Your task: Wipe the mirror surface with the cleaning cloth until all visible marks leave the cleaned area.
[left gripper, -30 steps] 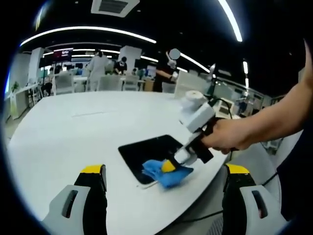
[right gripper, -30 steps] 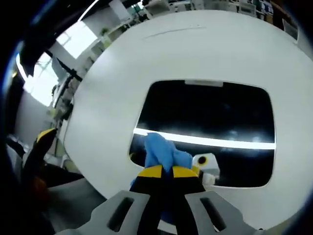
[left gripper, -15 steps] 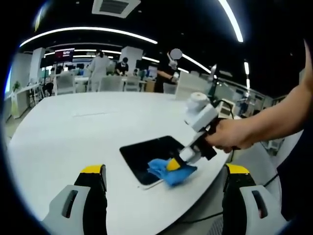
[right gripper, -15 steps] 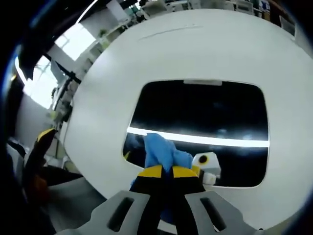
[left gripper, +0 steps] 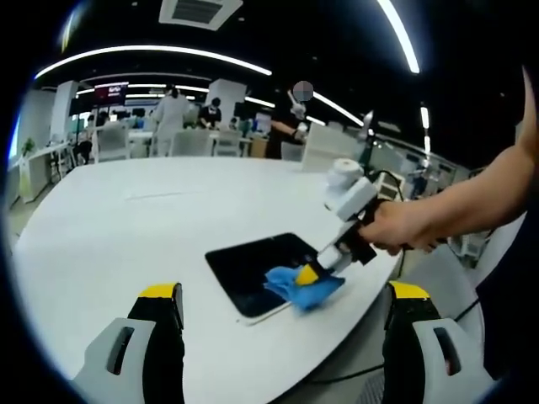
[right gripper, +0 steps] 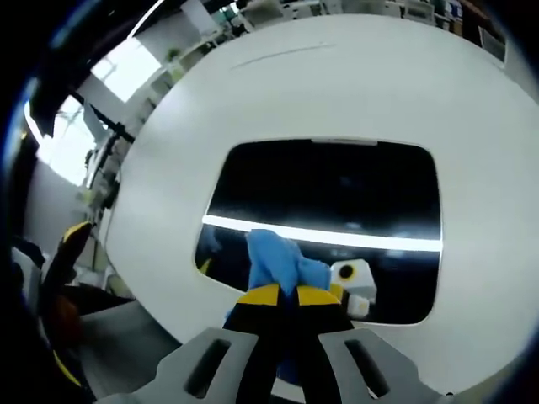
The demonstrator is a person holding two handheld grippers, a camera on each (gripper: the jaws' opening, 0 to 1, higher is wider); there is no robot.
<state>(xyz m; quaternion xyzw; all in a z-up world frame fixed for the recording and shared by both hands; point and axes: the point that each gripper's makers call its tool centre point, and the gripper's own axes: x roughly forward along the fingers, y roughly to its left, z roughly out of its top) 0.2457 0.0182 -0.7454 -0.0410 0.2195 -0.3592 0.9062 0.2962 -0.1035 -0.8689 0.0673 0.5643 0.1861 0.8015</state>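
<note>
right gripper point(right gripper: 287, 296), clamping the blue cloth point(right gripper: 280, 263), has slid across the mirror point(right gripper: 337, 202).

White table point(left gripper: 126, 227) lies bare around the mirror point(right gripper: 337, 202) — open passage.

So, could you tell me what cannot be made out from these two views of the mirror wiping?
- Marks on the mirror: in the right gripper view the glass reflects ceiling lights; in the left gripper view it is too small and dark.
- Mirror under the blue cloth: covered by the cloth and the right gripper shut on it.
- Mirror's near edge: in the right gripper view, behind that gripper's body.
- Left gripper: its open jaws hold nothing and are cut off by the view's bottom edge.
</note>
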